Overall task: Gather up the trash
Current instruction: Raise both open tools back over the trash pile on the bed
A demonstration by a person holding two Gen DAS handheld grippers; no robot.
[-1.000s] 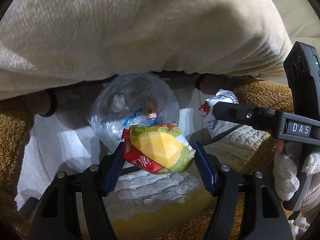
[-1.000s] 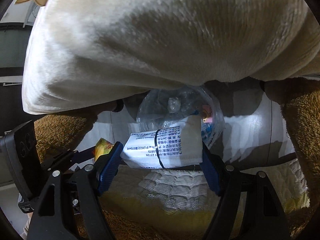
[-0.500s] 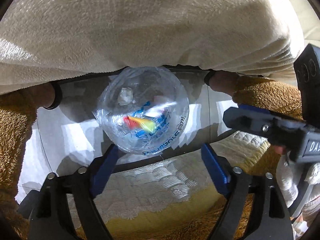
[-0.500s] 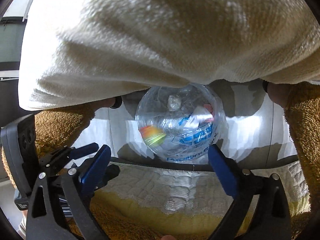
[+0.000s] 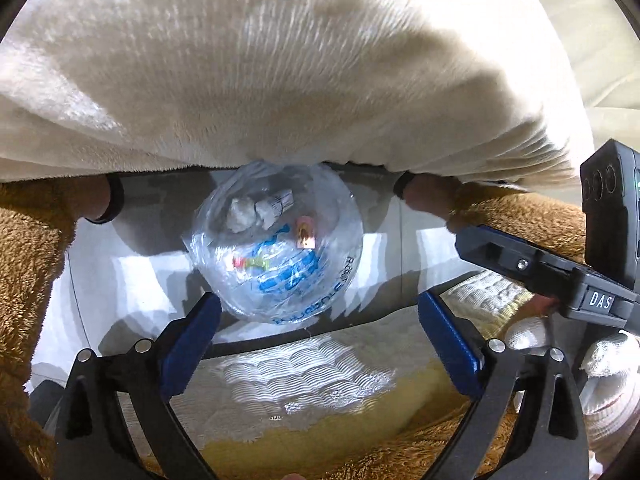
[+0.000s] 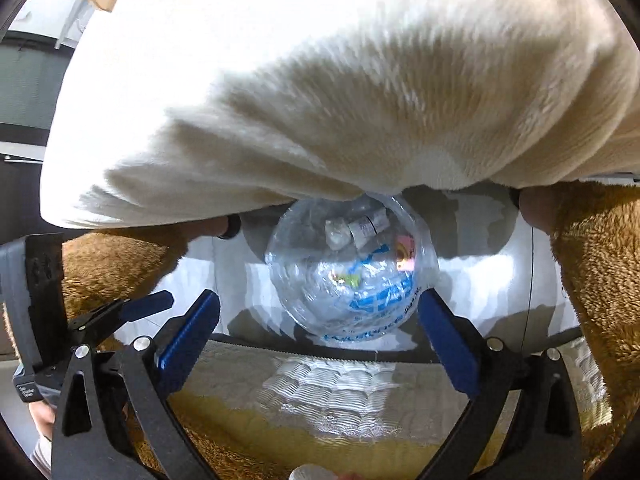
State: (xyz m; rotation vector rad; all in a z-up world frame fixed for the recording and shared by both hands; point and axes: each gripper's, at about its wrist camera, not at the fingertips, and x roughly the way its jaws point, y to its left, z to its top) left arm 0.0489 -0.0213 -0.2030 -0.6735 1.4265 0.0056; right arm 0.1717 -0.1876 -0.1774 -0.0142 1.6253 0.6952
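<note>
A clear plastic bag point(image 5: 276, 256) point(image 6: 352, 272) with blue print hangs open below both grippers. Inside lie a yellow-green-red wrapper point(image 5: 250, 262) point(image 6: 348, 280), a white printed packet point(image 5: 276, 206) point(image 6: 368, 226), a crumpled tissue point(image 5: 240, 214) and a small pink scrap point(image 5: 305, 236). My left gripper point(image 5: 318, 308) hovers above the bag's near rim, its jaws opening wide with nothing between them. My right gripper point(image 6: 319, 304) stands open and empty just beside it, over the same bag. Each gripper shows at the edge of the other's view, the right point(image 5: 520, 264) and the left point(image 6: 120, 312).
A cream plush cloth point(image 5: 280, 80) overhangs the bag's far side. Brown fuzzy fabric point(image 5: 24, 280) flanks the bag left and right. A white quilted cloth with a yellow edge point(image 5: 304, 380) lies under the grippers. A gloved hand point(image 5: 600, 360) holds the right gripper.
Both grippers have opened. The yellow-green wrapper left the left jaws and the white packet left the right jaws; both now lie in the clear bag.
</note>
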